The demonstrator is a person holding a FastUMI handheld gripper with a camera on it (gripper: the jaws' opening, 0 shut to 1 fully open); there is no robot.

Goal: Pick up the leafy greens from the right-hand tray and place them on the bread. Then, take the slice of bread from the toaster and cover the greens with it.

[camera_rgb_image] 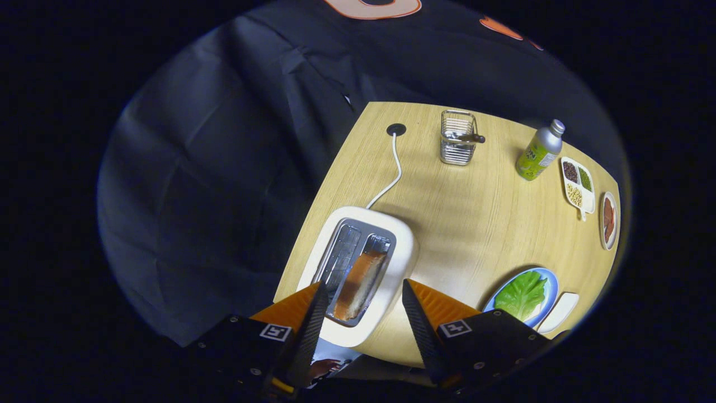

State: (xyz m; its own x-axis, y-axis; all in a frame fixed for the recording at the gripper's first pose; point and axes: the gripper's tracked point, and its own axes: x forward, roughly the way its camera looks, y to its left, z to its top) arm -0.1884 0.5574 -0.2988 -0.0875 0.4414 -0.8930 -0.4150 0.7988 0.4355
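- two fingers (313,313) of the hand-held gripper (362,305) were spread wide apart, nothing pinched between them
- toaster (405,246), white, sat on the bench (475,224) right between and just ahead of the fingertips
- slice of bread (361,282) stood in the toaster's right-hand slot, browned top edge showing; left-hand slot looked empty
- neither finger touched the slice or the toaster as far as could be told
- toaster's white cord (391,173) ran away across the bench to a round black grommet (396,129)
- leafy greens (523,294) lay on a blue plate (551,280), off beside the right finger; bread under them couldn't be made out
- white tray (559,312) sat just beside that plate, touching or nearly so
- wire holder (457,144) with a dark-handled tool in it stood well beyond the toaster
- green-labelled bottle (540,151) tilted in view near the far side
- divided dish (579,184) with three fillings and a small plate (608,220) of something reddish sat next to the bottle
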